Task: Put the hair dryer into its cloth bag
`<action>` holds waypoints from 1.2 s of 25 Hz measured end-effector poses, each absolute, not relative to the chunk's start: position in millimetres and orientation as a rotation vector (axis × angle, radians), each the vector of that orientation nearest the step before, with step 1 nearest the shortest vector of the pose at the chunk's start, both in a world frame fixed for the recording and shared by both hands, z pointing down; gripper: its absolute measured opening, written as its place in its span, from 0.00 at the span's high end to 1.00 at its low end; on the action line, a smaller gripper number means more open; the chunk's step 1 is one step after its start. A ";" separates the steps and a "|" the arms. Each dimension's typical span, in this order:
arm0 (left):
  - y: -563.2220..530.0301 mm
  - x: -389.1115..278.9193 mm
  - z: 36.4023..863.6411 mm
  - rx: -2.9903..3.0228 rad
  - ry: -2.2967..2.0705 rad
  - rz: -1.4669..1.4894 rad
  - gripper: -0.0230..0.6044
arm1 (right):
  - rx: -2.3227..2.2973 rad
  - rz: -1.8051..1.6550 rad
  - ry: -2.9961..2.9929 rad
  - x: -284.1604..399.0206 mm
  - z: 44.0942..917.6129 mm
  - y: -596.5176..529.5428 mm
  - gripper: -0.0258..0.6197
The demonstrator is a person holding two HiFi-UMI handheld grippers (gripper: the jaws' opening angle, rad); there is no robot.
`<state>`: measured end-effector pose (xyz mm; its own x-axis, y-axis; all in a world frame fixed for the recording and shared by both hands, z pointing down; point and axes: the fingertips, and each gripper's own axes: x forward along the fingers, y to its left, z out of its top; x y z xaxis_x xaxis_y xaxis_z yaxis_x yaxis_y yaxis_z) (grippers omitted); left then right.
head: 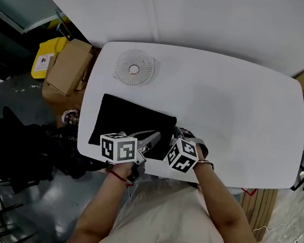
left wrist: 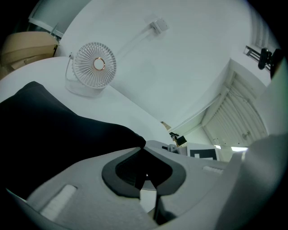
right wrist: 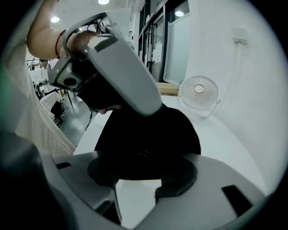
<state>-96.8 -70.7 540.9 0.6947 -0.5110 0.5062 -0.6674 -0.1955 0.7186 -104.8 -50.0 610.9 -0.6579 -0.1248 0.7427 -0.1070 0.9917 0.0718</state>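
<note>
Left gripper [left wrist: 145,148]: angled down, clenched on the rim of the black cloth bag [head: 120,119].
Right gripper [right wrist: 137,179]: steeper, released, jaws apart at the bag.
Bag: near-left on white surface [head: 234,115], at front edge.
Room: bare surface to the right; white round fan [head: 134,68] behind the bag.

We can read no writing anywhere; the white label [head: 44,60] on the yellow box [head: 54,45] is too small for us.

A white table [head: 246,117] with rounded corners stands against a white wall. Near its far left corner a small white desk fan [head: 134,68] stands upright (copper-coloured hub), with a plug [left wrist: 158,25] on the wall behind it. Left of the table, on the floor, a cardboard box [head: 68,65] sits beside a yellow bin [head: 48,54]
</note>
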 end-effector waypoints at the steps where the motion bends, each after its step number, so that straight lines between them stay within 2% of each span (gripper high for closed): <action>1: -70.6 -96.4 541.1 1.855 -0.924 0.188 0.93 | 0.174 -0.015 -2.296 -98.4 609.2 -50.7 0.64; 12: -71.2 -93.0 550.0 1.849 -0.928 0.211 0.93 | 0.399 0.133 -2.373 -35.6 580.0 -53.2 0.64; 30: -70.8 -80.2 544.2 1.900 -0.979 0.232 0.92 | 0.638 0.299 -2.534 -7.5 524.1 -46.7 0.64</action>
<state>-80.2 -70.8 544.2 0.6612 -0.5322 0.5287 -0.7129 -0.2264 0.6637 -7.5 -46.7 524.1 -0.7618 -0.3821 0.5232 -0.4935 0.8655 -0.0864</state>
